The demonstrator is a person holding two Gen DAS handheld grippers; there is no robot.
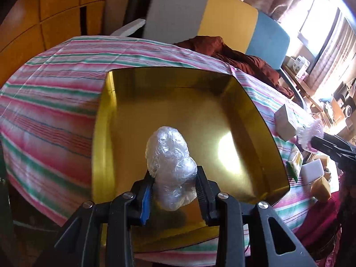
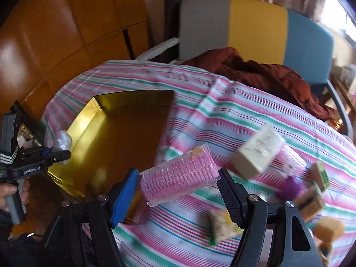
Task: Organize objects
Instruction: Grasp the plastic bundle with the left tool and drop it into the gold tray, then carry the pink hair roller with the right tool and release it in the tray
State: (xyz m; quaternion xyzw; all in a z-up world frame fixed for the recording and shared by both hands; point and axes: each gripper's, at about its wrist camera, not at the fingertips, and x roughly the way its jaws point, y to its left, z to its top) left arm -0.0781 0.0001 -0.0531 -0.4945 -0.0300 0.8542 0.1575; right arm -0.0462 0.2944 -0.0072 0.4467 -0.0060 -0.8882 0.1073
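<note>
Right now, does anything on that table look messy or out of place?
Yes. Small boxes and blocks lie tipped and scattered on the striped cloth, which is rumpled, and a reddish-brown garment is heaped at the table's far edge.

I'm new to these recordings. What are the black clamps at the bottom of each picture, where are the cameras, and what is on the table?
There is no robot. A person holds a hand-held two-finger tool in each hand, with a camera on each looking forward along its fingers. The left camera shows the left tool shut on a crumpled clear plastic wad above a shiny gold tray. The right camera shows the right tool with a pink ribbed plastic case between its fingers; blur hides whether both touch. A striped cloth covers the table, with a cream box and other small items to the right of the tray.
</note>
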